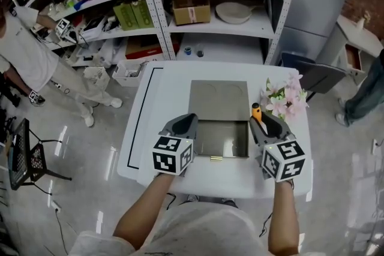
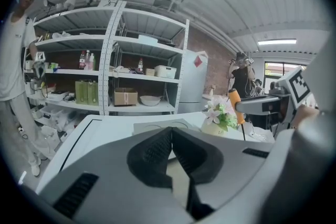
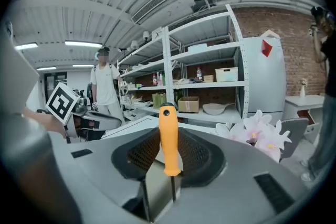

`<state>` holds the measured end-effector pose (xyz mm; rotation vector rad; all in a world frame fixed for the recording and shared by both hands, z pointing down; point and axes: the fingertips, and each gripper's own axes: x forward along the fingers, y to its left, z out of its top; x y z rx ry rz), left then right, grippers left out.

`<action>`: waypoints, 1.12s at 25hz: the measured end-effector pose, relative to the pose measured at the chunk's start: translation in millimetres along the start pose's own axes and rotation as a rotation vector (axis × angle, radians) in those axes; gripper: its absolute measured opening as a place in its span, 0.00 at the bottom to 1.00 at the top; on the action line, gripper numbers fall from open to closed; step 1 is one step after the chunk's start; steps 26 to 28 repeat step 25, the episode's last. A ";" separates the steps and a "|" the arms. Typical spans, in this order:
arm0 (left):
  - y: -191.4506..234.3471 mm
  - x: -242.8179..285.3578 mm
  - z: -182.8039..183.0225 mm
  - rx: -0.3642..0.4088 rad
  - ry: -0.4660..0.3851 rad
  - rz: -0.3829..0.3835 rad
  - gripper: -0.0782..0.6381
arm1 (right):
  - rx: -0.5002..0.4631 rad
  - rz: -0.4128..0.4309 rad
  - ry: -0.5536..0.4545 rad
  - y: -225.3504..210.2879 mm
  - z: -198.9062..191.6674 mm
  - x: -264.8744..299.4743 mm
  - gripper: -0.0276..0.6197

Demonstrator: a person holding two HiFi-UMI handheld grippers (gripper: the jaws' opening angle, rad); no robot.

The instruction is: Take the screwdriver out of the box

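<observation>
An open grey box [image 1: 222,138] lies on the white table [image 1: 162,105], its lid [image 1: 219,98] folded back flat. My right gripper [image 1: 264,121] hovers over the box's right edge, shut on the screwdriver [image 1: 256,110]. In the right gripper view the orange handle [image 3: 168,136] stands upright between the jaws, with the thin metal shaft running down below it. My left gripper [image 1: 186,121] hangs over the box's left edge with its jaws shut on nothing [image 2: 171,131]. From the left gripper view, the screwdriver [image 2: 234,105] shows raised at the right.
A pot of pink flowers [image 1: 285,99] stands on the table just right of the box. White shelves [image 1: 210,6] with bottles and cartons stand behind. One person [image 1: 24,51] is at the far left, another [image 1: 366,99] at the right edge. A grey chair [image 1: 315,76] sits beside the table.
</observation>
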<state>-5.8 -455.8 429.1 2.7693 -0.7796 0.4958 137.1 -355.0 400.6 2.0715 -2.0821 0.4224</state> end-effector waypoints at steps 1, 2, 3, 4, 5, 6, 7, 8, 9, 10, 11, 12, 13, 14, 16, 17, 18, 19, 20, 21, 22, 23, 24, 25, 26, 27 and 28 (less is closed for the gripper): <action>0.4 0.1 0.1 0.001 0.000 0.003 0.11 | 0.005 -0.009 -0.003 -2.3 -0.2 -0.9 0.22; 1.0 0.1 -0.1 0.002 0.002 0.007 0.11 | 0.009 -0.015 -0.005 -4.0 -0.6 -1.5 0.22; 1.7 0.2 -0.7 0.003 0.004 0.011 0.11 | 0.013 -0.018 -0.006 -5.1 -1.0 -1.7 0.22; 2.2 0.5 -1.8 0.003 0.007 0.013 0.11 | 0.017 -0.019 -0.008 -5.7 -1.6 -1.8 0.22; 2.5 1.1 -3.1 0.003 0.009 0.014 0.11 | 0.020 -0.020 -0.010 -6.0 -2.4 -1.7 0.22; 2.6 1.7 -4.3 0.003 0.011 0.014 0.11 | 0.021 -0.020 -0.011 -6.1 -3.1 -1.4 0.22; 2.7 2.1 -5.1 0.002 0.013 0.014 0.11 | 0.020 -0.020 -0.012 -6.0 -3.5 -1.1 0.22; 2.7 2.4 -5.4 0.001 0.013 0.013 0.11 | 0.019 -0.020 -0.013 -5.8 -3.2 -0.8 0.22; 2.7 2.6 -5.1 0.000 0.014 0.013 0.11 | 0.019 -0.020 -0.015 -5.7 -2.4 -0.7 0.22; 2.5 2.7 -4.6 0.000 0.014 0.013 0.11 | 0.018 -0.020 -0.017 -5.9 -1.2 -0.9 0.22; 2.2 2.9 -4.1 -0.001 0.014 0.012 0.11 | 0.018 -0.020 -0.018 -6.4 0.1 -1.3 0.22; 2.0 3.0 -3.6 -0.001 0.015 0.011 0.11 | 0.018 -0.021 -0.019 -6.9 1.2 -1.8 0.22; 1.8 3.0 -3.5 -0.001 0.016 0.011 0.11 | 0.018 -0.021 -0.020 -7.3 1.9 -2.2 0.22; 1.7 3.0 -3.7 -0.001 0.018 0.011 0.11 | 0.017 -0.022 -0.019 -7.6 2.2 -2.5 0.22; 1.3 2.9 -5.0 -0.001 0.021 0.009 0.11 | 0.016 -0.023 -0.018 -7.8 1.8 -2.8 0.22; 1.2 3.0 -5.7 -0.002 0.022 0.009 0.11 | 0.016 -0.023 -0.018 -7.7 1.4 -2.6 0.22; 1.3 3.2 -6.4 -0.002 0.023 0.009 0.11 | 0.016 -0.022 -0.018 -7.7 0.9 -2.3 0.22; 1.4 3.6 -7.0 -0.003 0.024 0.009 0.11 | 0.015 -0.022 -0.019 -7.8 0.4 -1.8 0.22; 1.6 3.7 -7.3 -0.003 0.023 0.009 0.11 | 0.015 -0.021 -0.019 -7.8 0.1 -1.4 0.22; 1.8 3.7 -7.4 -0.003 0.024 0.010 0.11 | 0.014 -0.021 -0.019 -7.8 -0.1 -1.2 0.22; 1.9 3.5 -7.5 -0.004 0.024 0.010 0.11 | 0.014 -0.020 -0.019 -7.8 -0.1 -1.1 0.22; 2.0 3.2 -7.4 -0.004 0.025 0.010 0.11 | 0.014 -0.020 -0.018 -7.8 0.0 -1.2 0.22; 2.0 3.1 -7.4 -0.005 0.026 0.009 0.11 | 0.014 -0.020 -0.018 -7.9 0.1 -1.3 0.22; 2.0 2.9 -7.3 -0.006 0.027 0.008 0.11 | 0.013 -0.020 -0.017 -8.0 0.3 -1.5 0.22; 2.0 2.9 -7.3 -0.006 0.027 0.008 0.11 | 0.013 -0.020 -0.017 -8.0 0.3 -1.5 0.22; 2.0 2.9 -7.3 -0.006 0.027 0.008 0.11 | 0.013 -0.020 -0.017 -8.0 0.3 -1.5 0.22; 2.0 2.9 -7.3 -0.006 0.027 0.008 0.11 | 0.013 -0.020 -0.017 -8.0 0.3 -1.5 0.22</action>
